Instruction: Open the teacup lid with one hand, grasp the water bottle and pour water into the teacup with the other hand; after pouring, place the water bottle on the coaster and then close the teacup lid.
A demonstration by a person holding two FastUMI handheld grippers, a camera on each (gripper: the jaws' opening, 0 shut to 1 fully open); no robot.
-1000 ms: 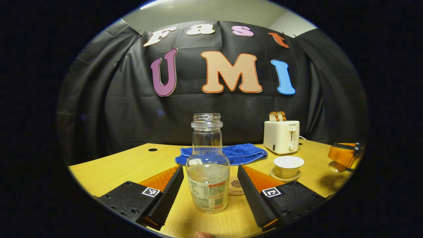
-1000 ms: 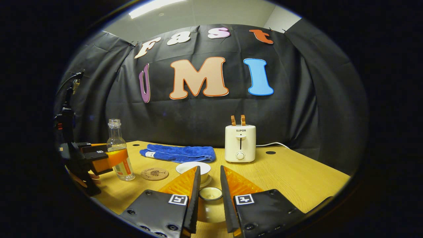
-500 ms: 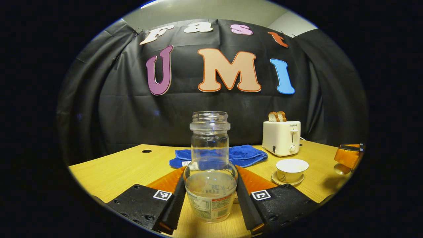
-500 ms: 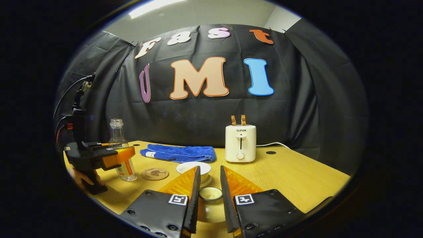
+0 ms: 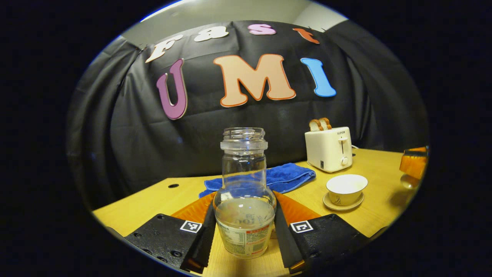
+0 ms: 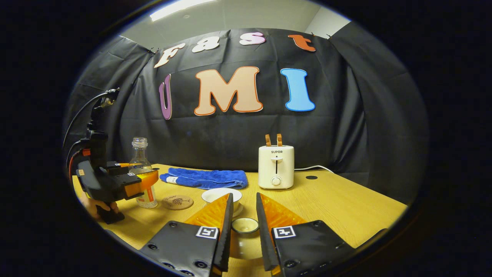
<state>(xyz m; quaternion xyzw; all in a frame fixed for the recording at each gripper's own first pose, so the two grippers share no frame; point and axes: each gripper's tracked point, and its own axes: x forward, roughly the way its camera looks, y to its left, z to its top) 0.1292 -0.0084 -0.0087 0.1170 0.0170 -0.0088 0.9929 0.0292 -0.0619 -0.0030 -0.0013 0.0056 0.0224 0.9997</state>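
A clear water bottle (image 5: 244, 200), uncapped and partly filled, stands upright between my left gripper's (image 5: 244, 197) fingers, which press on both its sides. In the right gripper view that bottle (image 6: 140, 174) and the left gripper (image 6: 127, 184) are at the far left, with a hand below. The round coaster (image 6: 177, 202) lies just right of the bottle. My right gripper (image 6: 244, 200) is shut on the small teacup lid (image 6: 244, 226), held low over the table. The open white teacup (image 5: 346, 187) sits on its saucer. The right gripper (image 5: 413, 166) shows at the far right.
A white toaster (image 6: 276, 166) with two bread slices stands at the back of the wooden table (image 6: 338, 207). A folded blue towel (image 6: 205, 178) lies behind the coaster and cup. A cable hole (image 6: 311, 177) is right of the toaster.
My left gripper's fingers closed from apart onto the bottle, and its view then tilted. The right gripper stayed almost still with the lid.
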